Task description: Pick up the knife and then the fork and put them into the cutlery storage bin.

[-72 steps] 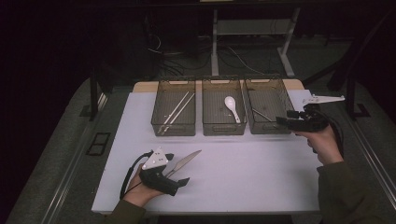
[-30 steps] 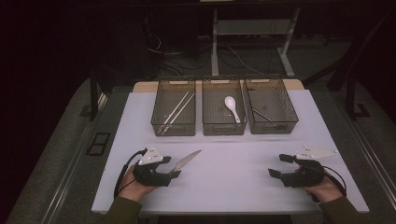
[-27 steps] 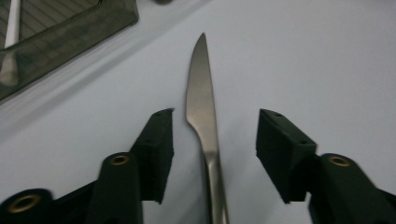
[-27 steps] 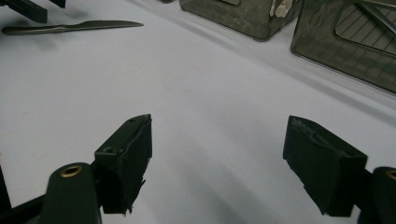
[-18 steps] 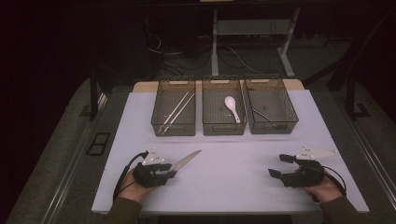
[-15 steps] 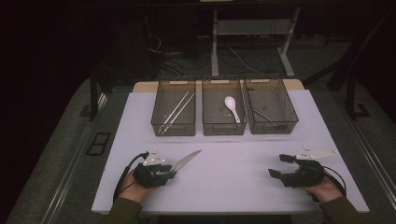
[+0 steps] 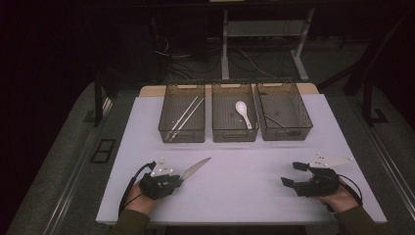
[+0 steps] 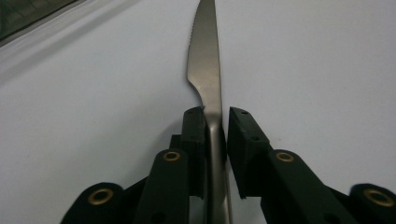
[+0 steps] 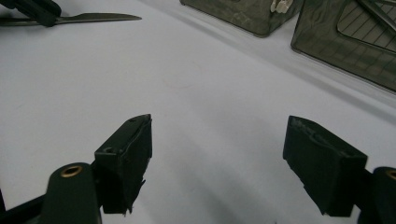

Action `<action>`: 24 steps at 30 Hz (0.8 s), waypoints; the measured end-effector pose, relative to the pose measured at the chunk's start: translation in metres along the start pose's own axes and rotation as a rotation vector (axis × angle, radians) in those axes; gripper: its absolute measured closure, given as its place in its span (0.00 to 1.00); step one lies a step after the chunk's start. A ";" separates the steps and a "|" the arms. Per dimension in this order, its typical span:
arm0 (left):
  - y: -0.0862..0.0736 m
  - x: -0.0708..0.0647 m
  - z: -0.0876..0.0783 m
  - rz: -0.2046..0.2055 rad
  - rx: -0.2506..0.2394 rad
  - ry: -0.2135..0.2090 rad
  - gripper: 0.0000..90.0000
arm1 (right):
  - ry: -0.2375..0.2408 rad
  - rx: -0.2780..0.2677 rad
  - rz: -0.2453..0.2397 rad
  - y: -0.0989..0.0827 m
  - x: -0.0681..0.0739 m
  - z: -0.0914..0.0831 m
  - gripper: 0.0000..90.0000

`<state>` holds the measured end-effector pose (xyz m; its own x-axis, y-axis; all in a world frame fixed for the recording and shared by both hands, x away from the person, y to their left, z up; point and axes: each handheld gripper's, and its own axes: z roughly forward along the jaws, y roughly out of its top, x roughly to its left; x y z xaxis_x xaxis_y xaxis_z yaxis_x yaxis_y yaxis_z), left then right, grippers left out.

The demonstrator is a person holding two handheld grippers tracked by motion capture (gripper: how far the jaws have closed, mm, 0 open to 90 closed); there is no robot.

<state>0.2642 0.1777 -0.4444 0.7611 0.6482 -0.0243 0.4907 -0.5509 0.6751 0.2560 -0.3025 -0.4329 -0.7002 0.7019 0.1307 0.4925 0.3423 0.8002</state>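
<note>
A steel table knife (image 7: 195, 169) lies on the white mat (image 7: 235, 196), blade pointing toward the trays. My left gripper (image 7: 178, 180) rests low on the mat at the front left. Its jaws have just been closing and now hold the knife's handle; in the left gripper view the handle (image 8: 215, 140) runs between the pads of the left gripper (image 8: 216, 116) and the blade (image 8: 205, 60) stretches ahead. My right gripper (image 7: 291, 174) rests at the front right, open, nothing between its jaws. Its own view shows the right gripper (image 9: 217, 135) over bare mat, and the knife (image 9: 93, 18) far off.
Three dark mesh trays stand in a row at the back of the mat: the left tray (image 7: 164, 117) holds chopsticks (image 7: 187, 116), the middle tray (image 7: 218, 122) a white spoon (image 7: 243, 113), the right tray (image 7: 306, 117) a thin metal utensil (image 7: 275, 120).
The left gripper's jaws have narrowed around the knife handle. Both hands have stayed where they were and the knife has not shifted.
</note>
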 end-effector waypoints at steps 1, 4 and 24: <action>0.000 0.000 0.000 0.002 0.006 0.002 0.86 | -0.001 0.000 -0.001 0.000 0.000 0.000 0.27; 0.000 0.000 0.000 -0.012 0.005 0.001 0.88 | 0.004 0.001 0.000 0.000 0.000 0.000 0.27; 0.009 -0.003 -0.006 -0.020 -0.047 -0.010 0.88 | 0.008 0.003 -0.003 0.000 0.000 0.000 0.27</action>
<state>0.2638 0.1736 -0.4336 0.7557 0.6533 -0.0450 0.4853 -0.5126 0.7084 0.2561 -0.3019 -0.4328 -0.7057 0.6958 0.1333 0.4920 0.3459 0.7989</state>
